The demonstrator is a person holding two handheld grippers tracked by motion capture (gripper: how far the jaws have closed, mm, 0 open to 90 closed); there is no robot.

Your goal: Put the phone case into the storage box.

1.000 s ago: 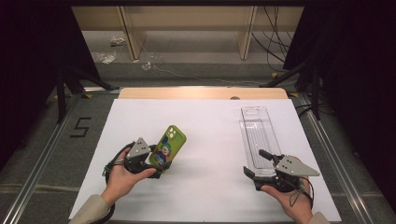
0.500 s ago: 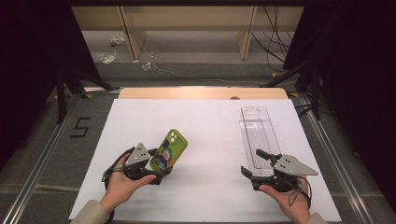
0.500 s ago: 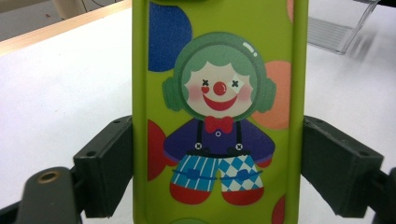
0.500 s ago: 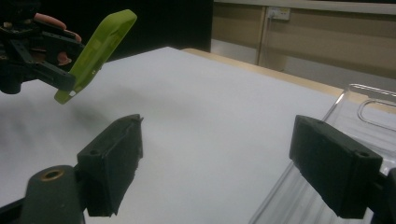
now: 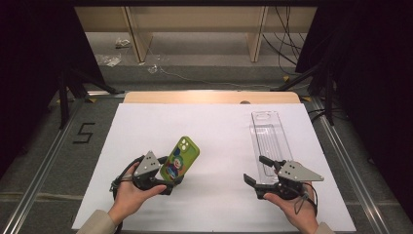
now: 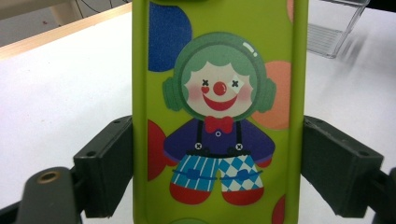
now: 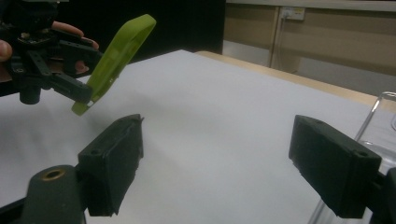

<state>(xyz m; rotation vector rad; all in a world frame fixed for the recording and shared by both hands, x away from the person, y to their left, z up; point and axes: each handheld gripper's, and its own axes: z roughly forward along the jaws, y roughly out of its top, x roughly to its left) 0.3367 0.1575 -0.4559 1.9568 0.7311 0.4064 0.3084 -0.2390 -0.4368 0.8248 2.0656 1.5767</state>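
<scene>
The left claw [image 5: 171, 181] pinches the green phone case [image 5: 180, 158] by its long edges and holds it tilted above the white surface [image 5: 219, 131] — the carrying step, it seems. To the right, the right claw [image 5: 258, 170] is spread with nothing in it, just beside the near end of the clear tray [image 5: 268, 136]. The next move likely calls for bringing the case across to the tray — or steadying the tray first.

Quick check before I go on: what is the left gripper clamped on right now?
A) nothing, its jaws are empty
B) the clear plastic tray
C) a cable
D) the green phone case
D: in the left gripper view both jaws of the left gripper press the side edges of the green phone case, which the right gripper view shows tilted above the table.
</scene>
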